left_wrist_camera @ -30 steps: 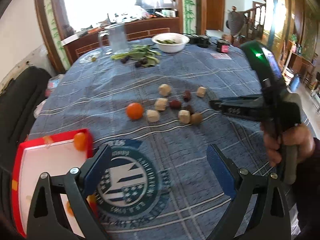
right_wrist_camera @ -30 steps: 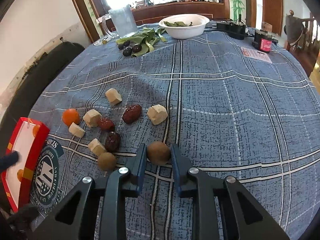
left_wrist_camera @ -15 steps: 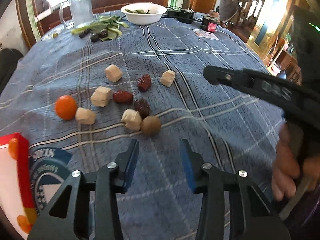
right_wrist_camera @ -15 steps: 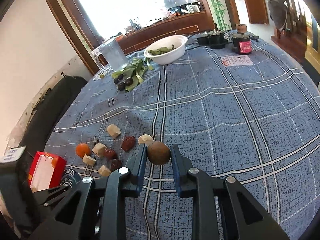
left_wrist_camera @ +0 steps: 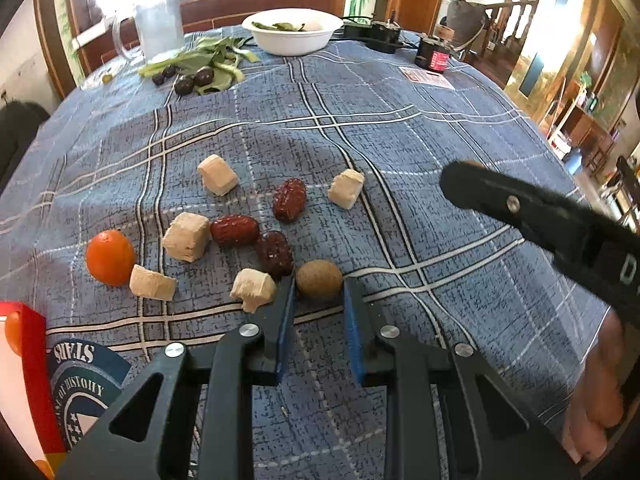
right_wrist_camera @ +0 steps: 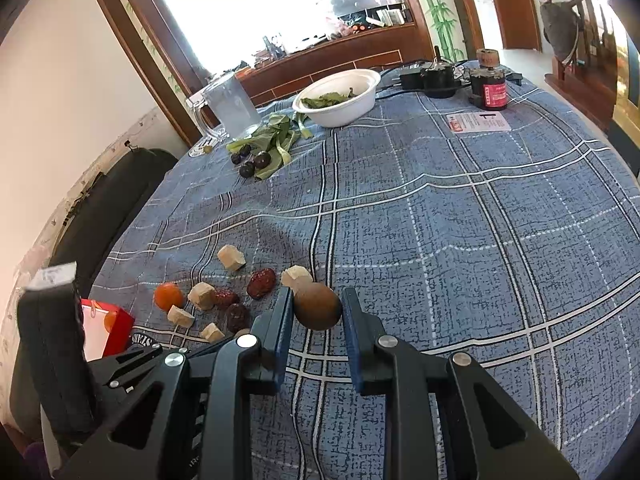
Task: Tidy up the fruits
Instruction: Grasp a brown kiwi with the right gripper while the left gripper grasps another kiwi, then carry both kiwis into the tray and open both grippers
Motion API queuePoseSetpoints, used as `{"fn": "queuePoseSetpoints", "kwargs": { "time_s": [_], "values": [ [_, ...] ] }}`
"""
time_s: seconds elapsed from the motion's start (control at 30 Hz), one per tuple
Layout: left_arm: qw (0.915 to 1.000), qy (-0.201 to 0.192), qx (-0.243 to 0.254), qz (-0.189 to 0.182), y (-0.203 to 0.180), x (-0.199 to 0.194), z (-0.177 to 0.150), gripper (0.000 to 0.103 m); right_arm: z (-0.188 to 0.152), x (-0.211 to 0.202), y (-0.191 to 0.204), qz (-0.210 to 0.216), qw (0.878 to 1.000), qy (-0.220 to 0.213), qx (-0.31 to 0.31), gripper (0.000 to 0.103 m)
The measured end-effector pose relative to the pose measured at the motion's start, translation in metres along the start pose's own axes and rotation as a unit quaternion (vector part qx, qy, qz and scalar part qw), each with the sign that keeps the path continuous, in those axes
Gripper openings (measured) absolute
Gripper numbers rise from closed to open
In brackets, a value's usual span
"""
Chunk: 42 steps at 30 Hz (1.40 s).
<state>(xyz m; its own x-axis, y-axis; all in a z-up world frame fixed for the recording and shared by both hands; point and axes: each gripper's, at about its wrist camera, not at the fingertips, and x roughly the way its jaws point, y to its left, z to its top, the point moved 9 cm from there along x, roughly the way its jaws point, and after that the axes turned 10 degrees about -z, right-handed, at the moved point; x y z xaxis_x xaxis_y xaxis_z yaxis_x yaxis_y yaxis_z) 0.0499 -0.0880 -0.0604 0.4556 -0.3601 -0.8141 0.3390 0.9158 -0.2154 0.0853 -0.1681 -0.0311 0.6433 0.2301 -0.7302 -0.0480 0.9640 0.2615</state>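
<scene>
Left hand-held gripper [left_wrist_camera: 319,300] advanced (jaws parted), flanking longan [left_wrist_camera: 319,284]

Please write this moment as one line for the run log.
task: organize fruits | left gripper: fingers flank brown fruit on table, grip unclear | right gripper: shut on second brown fruit

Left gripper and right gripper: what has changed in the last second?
The left gripper left the red tray, moved forward and narrowed its jaws around the resting brown fruit; grip unclear. The right gripper lifted the held brown fruit off the cloth. The orange, dates and cubes stayed.
</scene>
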Motion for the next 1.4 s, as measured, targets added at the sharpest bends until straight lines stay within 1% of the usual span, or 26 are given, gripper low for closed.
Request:
{"fn": "queuePoseSetpoints", "kwargs": {
  "time_s": [0.13,0.43,0.5,0.57,0.63,0.7,0.8,0.9,0.97,1.07,1.13,1.2,1.27,1.33,1.4],
  "values": [
    [0.9998,-0.005,-0.018,-0.013,0.002,0.001,0.004,0.026,-0.001,0.003,0.000,-0.007,1.000,0.000,-0.002,0.024],
    [0.9997,-0.017,-0.016,-0.004,0.000,0.004,0.009,0.025,-0.001,0.006,-0.002,-0.015,1.000,-0.002,-0.005,0.024],
    [0.9998,-0.019,-0.011,-0.003,0.000,0.002,0.007,0.025,0.000,0.005,-0.002,-0.017,1.000,-0.008,-0.007,0.024],
    [0.9996,-0.022,-0.019,-0.006,0.002,-0.002,0.006,0.025,0.000,0.003,-0.001,-0.018,1.000,-0.014,-0.011,0.024],
    [0.9992,-0.034,-0.018,-0.006,0.002,-0.015,0.004,0.025,0.000,0.003,0.001,-0.019,0.999,-0.020,-0.019,0.024],
    [0.9987,-0.049,-0.011,0.006,0.003,-0.033,0.001,0.025,0.000,0.003,0.003,-0.026,0.999,-0.027,-0.029,0.024],
    [0.9967,-0.079,-0.019,-0.002,0.008,-0.073,-0.010,0.025,-0.003,0.004,0.008,-0.037,0.998,-0.034,-0.046,0.024],
    [0.9936,-0.108,-0.026,0.023,0.025,-0.117,-0.028,0.025,-0.005,0.006,0.012,-0.048,0.996,-0.038,-0.057,0.023],
    [0.9907,-0.124,-0.037,0.042,0.044,-0.144,-0.044,0.025,-0.008,0.005,0.019,-0.051,0.996,-0.035,-0.059,0.023],
    [0.9876,-0.124,-0.065,0.072,0.075,-0.165,-0.065,0.025,-0.016,-0.007,0.051,-0.039,0.995,-0.035,-0.079,0.023],
    [0.9841,-0.127,-0.087,0.089,0.099,-0.179,-0.078,0.025,-0.026,-0.019,0.089,-0.014,0.993,-0.035,-0.110,0.023],
    [0.9785,-0.135,-0.103,0.117,0.123,-0.193,-0.088,0.025,-0.038,-0.030,0.133,0.014,0.988,-0.039,-0.152,0.023],
    [0.9732,-0.145,-0.114,0.137,0.144,-0.204,-0.095,0.025,-0.053,-0.041,0.179,0.047,0.980,-0.042,-0.191,0.023],
    [0.9675,-0.150,-0.126,0.160,0.162,-0.212,-0.105,0.025,-0.069,-0.047,0.221,0.082,0.972,-0.036,-0.218,0.023],
    [0.9629,-0.153,-0.140,0.173,0.180,-0.219,-0.114,0.025,-0.084,-0.046,0.250,0.105,0.966,-0.024,-0.234,0.023]
  ]
}}
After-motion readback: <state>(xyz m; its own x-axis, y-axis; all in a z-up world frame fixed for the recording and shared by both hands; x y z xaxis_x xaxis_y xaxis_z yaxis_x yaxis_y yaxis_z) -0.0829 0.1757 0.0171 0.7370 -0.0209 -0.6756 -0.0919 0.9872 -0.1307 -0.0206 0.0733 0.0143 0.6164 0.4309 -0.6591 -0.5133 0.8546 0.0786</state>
